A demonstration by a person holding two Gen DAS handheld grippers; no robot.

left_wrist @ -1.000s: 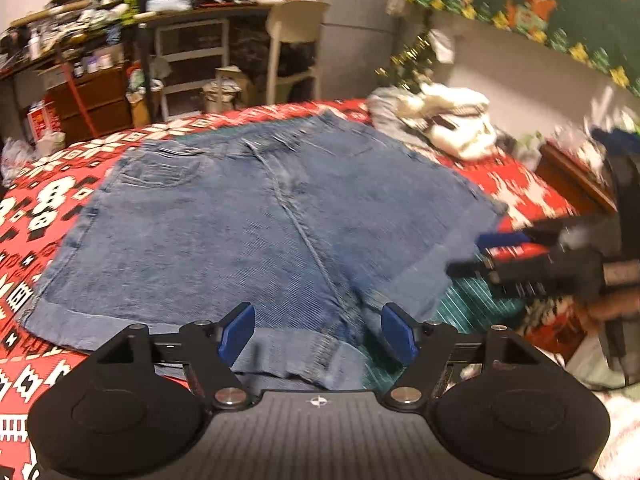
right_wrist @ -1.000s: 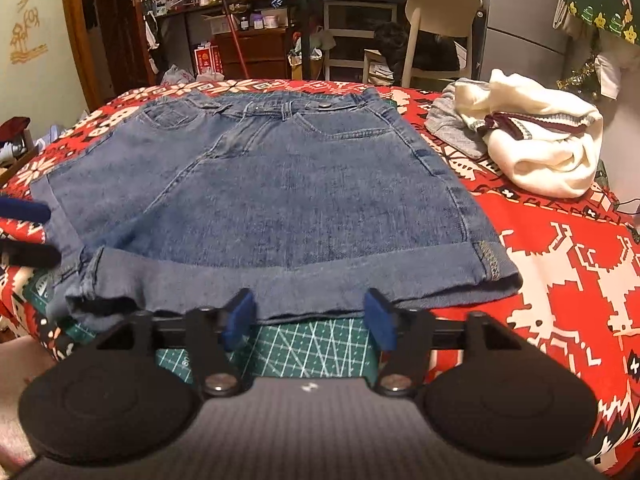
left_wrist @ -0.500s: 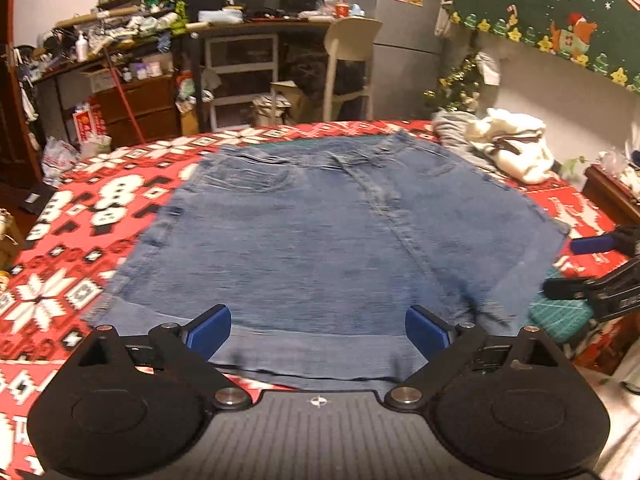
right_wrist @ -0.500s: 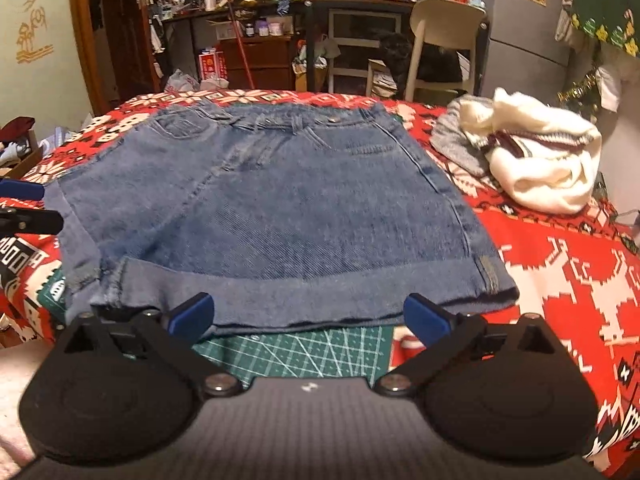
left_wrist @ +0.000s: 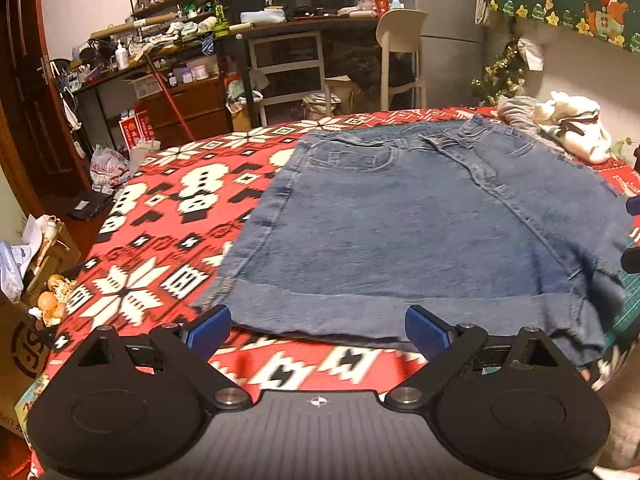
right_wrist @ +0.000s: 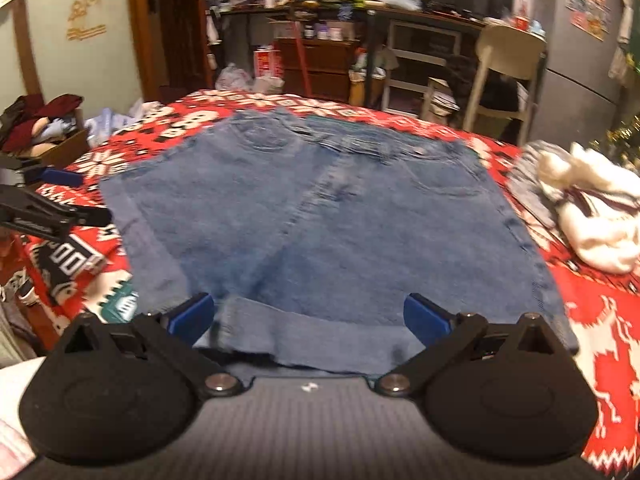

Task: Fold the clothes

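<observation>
A pair of blue denim shorts lies flat on the red patterned cover, waistband at the far side, cuffed hems nearest me. My left gripper is open, its blue pads wide apart just before the left leg's hem, nothing between them. My right gripper is open too, with the near hem lying under the gap between its pads but not pinched. The left gripper's black finger also shows at the left edge of the right wrist view, beside the shorts.
A heap of white and grey clothes lies at the far right of the cover. A green cutting mat peeks out at the near right edge. Desks, a chair and floor clutter stand beyond.
Both grippers opened wide and let go of the near hem. The left one moved left along the hem; the right one rose and swung left. The shorts stay flat.
</observation>
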